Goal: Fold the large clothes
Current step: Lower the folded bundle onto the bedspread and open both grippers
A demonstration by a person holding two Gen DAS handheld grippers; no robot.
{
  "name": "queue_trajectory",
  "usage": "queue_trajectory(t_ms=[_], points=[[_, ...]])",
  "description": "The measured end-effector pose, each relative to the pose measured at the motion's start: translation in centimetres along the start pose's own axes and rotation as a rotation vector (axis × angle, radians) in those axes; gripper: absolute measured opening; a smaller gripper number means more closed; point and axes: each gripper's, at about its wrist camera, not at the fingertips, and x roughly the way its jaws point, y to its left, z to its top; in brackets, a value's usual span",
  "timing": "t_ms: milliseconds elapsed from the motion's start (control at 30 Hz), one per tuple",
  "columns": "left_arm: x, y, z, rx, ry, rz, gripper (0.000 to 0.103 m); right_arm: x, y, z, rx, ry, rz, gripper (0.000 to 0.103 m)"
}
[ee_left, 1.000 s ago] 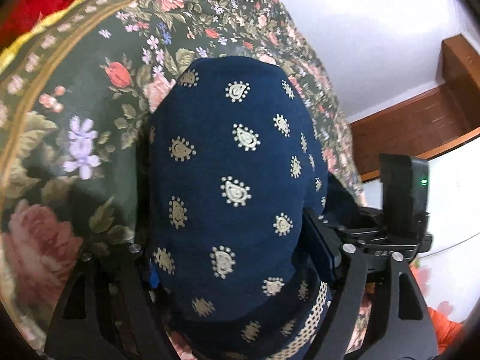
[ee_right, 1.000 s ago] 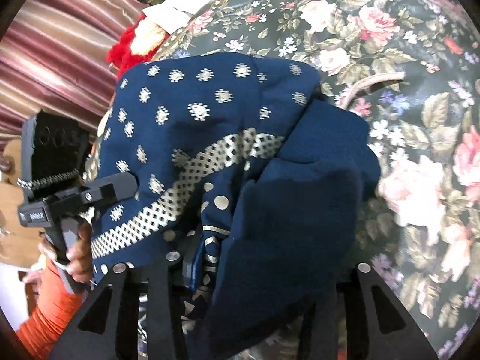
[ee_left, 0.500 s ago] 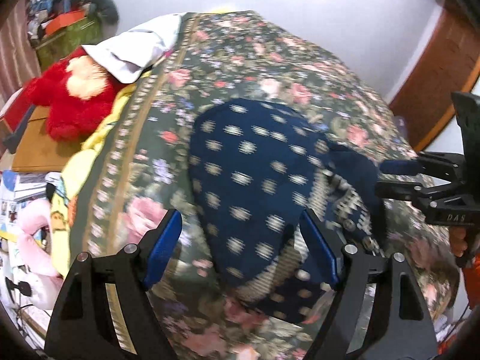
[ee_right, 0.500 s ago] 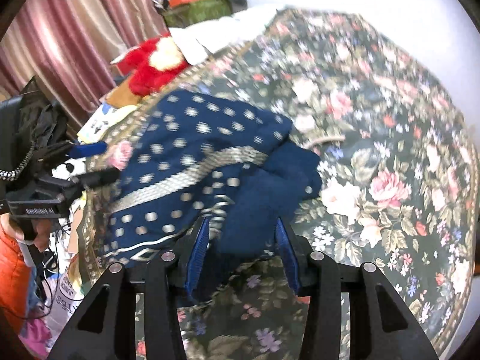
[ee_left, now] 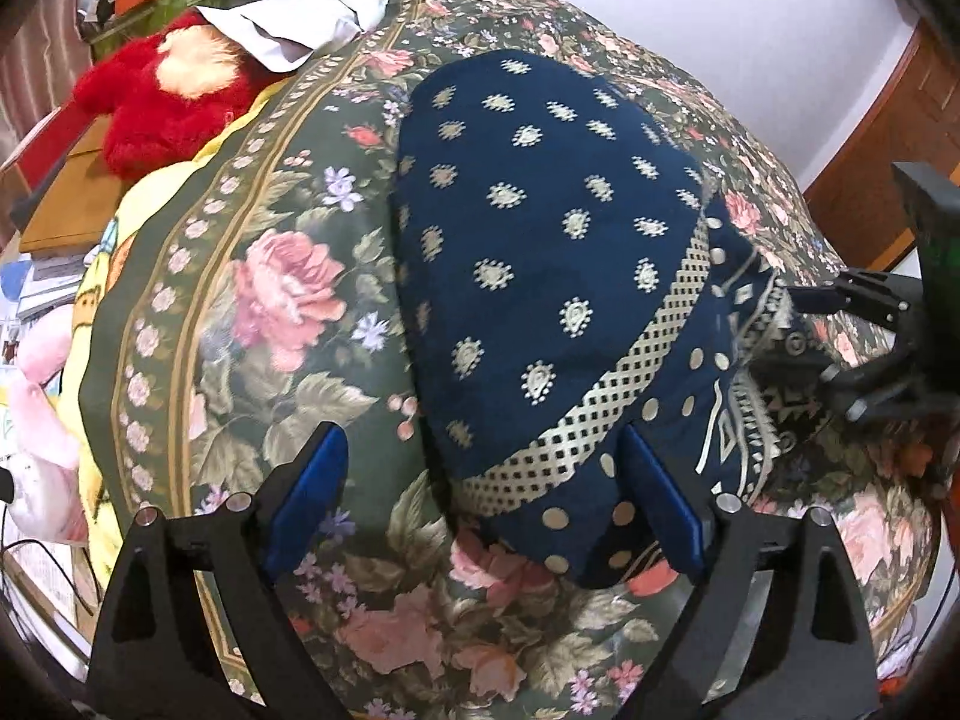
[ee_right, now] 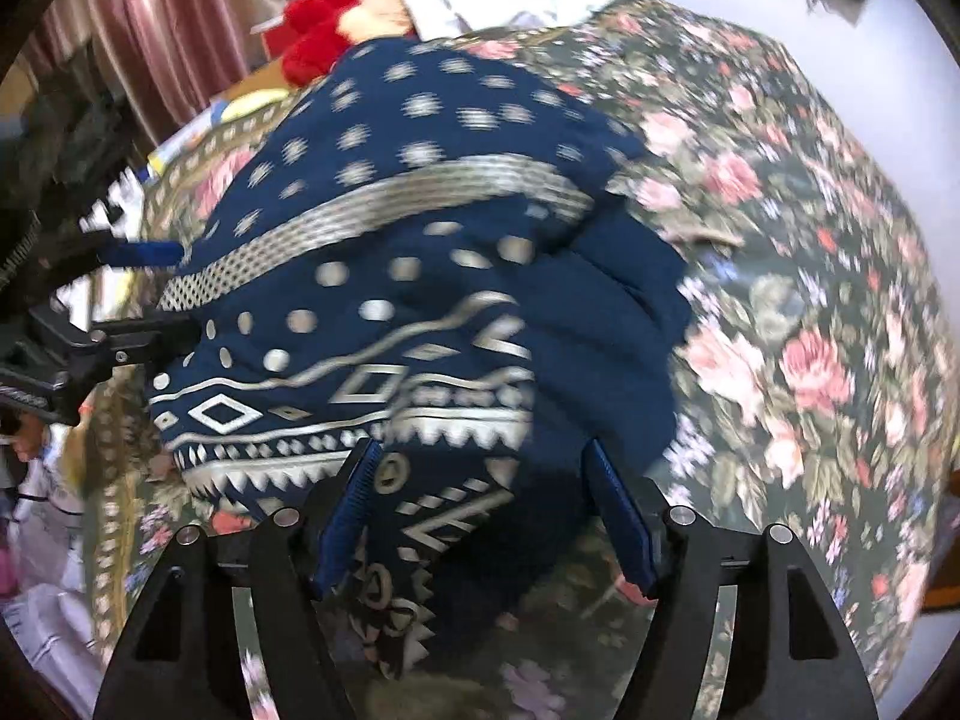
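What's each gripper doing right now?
Left gripper: open, fingers astride the cloth edge, holding nothing.
Right gripper: open, cloth lying between fingers, not clamped.

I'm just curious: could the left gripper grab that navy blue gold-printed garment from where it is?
Probably yes: the left gripper is open, and the navy blue gold-printed garment's near edge lies uncovered between its fingers on the floral bedspread.

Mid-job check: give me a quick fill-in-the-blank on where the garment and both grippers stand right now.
1. The navy garment lies on a ____-patterned bedspread.
2. The left gripper has its jaws ____.
3. The right gripper has its jaws ____.
4. The plush toy beside the bed is ____.

Missing: floral; open; open; red
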Motion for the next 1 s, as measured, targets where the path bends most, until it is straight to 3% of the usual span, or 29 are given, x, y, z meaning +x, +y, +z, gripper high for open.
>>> queue_trajectory(t_ms=[67, 167, 333, 567, 700, 833, 933, 1000], points=[[-0.1, -0.1, -0.1, 0.018, -0.006, 0.014, 0.093, -0.1, -1.6, -1.0, 0.029, 0.017, -0.026, 0.071], [-0.4, -0.6, -0.3, 0.037, -0.012, 0.037, 0.093, -0.6, -3.7, -2.5, 0.116, 0.047, 0.025, 0.071], [-2.0, -2.0, -0.4, 0.105, -0.021, 0.086, 0.092, -3.5, -4.0, -2.9, 0.121, 0.013, -0.046, 0.071], [-5.5, -2.3, 4.0, 0.118, -0.158, 0.134, 0.092, -8.4, -1.9, 2.8, 0.123, -0.191, 0.06, 0.071], [-4.4, -1.8, 8.1, 0.085, -0.19, 0.146, 0.092, -6.2, -0.5, 6.2, 0.132, -0.206, 0.096, 0.071], [-0.5, -0.4, 11.4, 0.01, -0.145, 0.145, 0.092, -1.4, 0.1, 7.9, 0.157, -0.138, 0.094, 0.071], [2.5, 0.1, 12.4, 0.018, -0.117, 0.213, 0.092, 2.4, -1.7, 8.1, 0.207, -0.092, 0.077, 0.071], [3.7, 0.5, 12.5, 0.013, -0.11, 0.191, 0.093, 3.2, -3.2, 7.9, 0.244, -0.083, 0.05, 0.071]])
